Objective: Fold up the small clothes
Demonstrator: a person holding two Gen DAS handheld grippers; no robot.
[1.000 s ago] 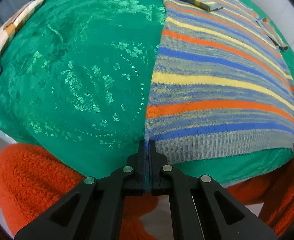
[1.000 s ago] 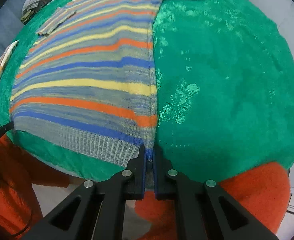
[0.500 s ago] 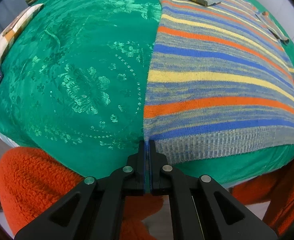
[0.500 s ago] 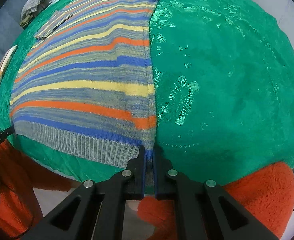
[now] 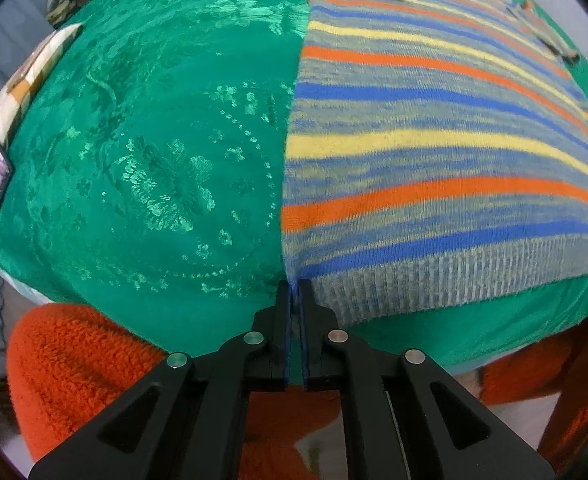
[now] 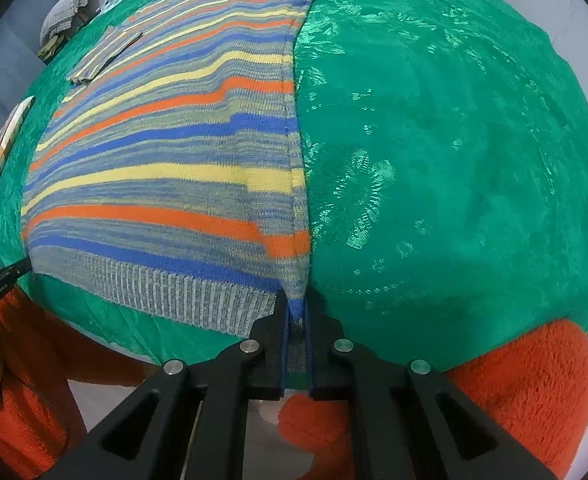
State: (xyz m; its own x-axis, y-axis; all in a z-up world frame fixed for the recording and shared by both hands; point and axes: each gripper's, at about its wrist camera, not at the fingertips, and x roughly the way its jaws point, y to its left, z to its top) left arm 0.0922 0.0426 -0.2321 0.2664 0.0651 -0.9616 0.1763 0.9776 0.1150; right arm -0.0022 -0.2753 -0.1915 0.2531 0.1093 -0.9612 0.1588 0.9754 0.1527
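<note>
Only the right view shows the left gripper at the striped knitted sweater's far hem corner. Right gripper pinches the near corner; in its own view the left gripper, jaws just easing apart, still pinches its corner.

1. The left gripper has matte black angular fingers, silver round rivets and blue pads.
2. The right gripper is built the same.
3. The person wears a fuzzy orange sleeve.

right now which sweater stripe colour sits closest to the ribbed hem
The blue stripe on the striped sweater: it runs directly along the grey ribbed hem, while the nearest orange and yellow stripes lie farther up.
</note>
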